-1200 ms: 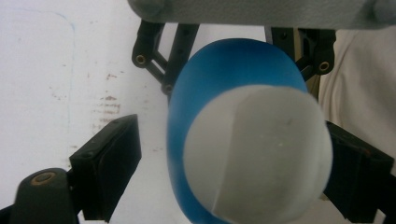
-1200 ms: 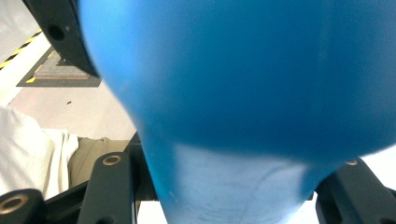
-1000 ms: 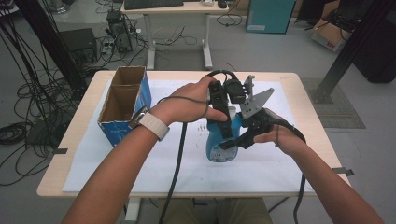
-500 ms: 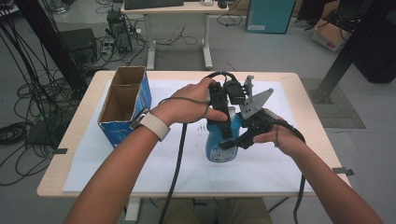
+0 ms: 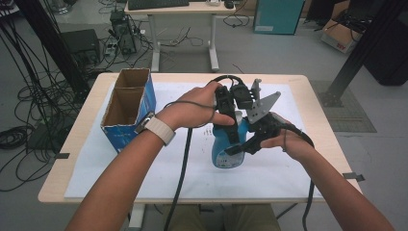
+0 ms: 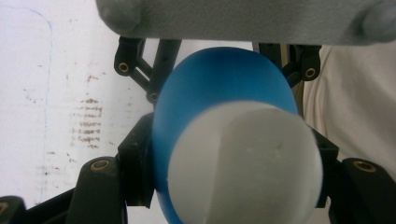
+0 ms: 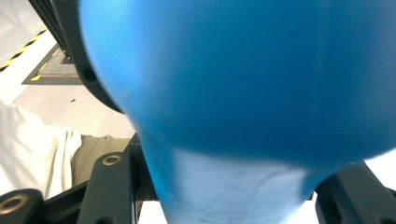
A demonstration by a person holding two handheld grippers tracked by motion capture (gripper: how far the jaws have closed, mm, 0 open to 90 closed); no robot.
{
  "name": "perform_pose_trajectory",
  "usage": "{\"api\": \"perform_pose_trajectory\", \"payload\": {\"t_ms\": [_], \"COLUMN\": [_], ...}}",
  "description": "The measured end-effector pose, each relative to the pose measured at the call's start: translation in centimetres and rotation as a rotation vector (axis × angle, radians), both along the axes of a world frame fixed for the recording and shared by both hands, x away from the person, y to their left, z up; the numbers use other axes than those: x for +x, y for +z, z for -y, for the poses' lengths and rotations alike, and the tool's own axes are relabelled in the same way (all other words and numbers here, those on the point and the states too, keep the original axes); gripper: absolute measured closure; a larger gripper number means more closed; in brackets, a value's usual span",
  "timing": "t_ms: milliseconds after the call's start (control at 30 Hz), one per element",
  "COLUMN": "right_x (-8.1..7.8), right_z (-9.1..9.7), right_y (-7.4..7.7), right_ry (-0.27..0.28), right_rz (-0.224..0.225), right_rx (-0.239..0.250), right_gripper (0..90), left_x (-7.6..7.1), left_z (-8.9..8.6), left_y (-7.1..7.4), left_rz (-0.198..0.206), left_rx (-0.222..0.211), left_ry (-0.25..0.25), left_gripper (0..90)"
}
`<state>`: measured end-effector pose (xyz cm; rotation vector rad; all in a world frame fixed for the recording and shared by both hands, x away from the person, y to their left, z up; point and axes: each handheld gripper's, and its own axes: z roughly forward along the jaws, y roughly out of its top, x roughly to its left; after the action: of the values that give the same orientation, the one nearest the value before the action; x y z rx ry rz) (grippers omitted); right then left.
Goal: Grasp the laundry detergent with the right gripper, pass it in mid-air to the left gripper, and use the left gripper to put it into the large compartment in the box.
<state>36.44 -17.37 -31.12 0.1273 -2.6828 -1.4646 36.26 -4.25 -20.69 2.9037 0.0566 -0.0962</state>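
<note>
Blue bottle (image 5: 225, 148), white cap (image 6: 245, 163), pale label low on its front. Stands upright on the white sheet covering the surface, right of centre. Cap end gripped from above, body gripped from its right side.

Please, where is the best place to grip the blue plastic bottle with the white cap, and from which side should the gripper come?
Probably the white cap, from above. The blue plastic bottle stands upright on the white sheet, so its top is free. The left gripper is already shut on the cap, while the right gripper clamps the wider body from the side to steady it.
</note>
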Motion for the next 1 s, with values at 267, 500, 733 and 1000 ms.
{"api": "perform_pose_trajectory", "payload": {"t_ms": [267,500,733,1000], "right_x": [-0.09,-0.24,-0.41,-0.38], "right_z": [-0.14,-0.19,-0.17,-0.25], "right_y": [0.07,0.09,0.29,0.27], "right_ry": [0.004,-0.005,-0.013,-0.008], "right_rz": [0.002,-0.010,-0.022,-0.010], "right_rx": [0.000,0.006,0.004,0.005], "right_gripper": [43.8,43.8,43.8,43.8], "left_x": [-0.60,-0.67,-0.76,-0.80], "left_z": [-0.30,-0.32,-0.43,-0.49], "left_y": [0.04,0.06,0.14,0.12], "left_rz": [-0.014,-0.015,-0.009,-0.008], "left_rx": [-0.014,-0.014,-0.018,-0.016], "left_ry": [0.069,0.073,0.070,0.068], "left_gripper": [37.6,37.6,37.6,37.6]}}
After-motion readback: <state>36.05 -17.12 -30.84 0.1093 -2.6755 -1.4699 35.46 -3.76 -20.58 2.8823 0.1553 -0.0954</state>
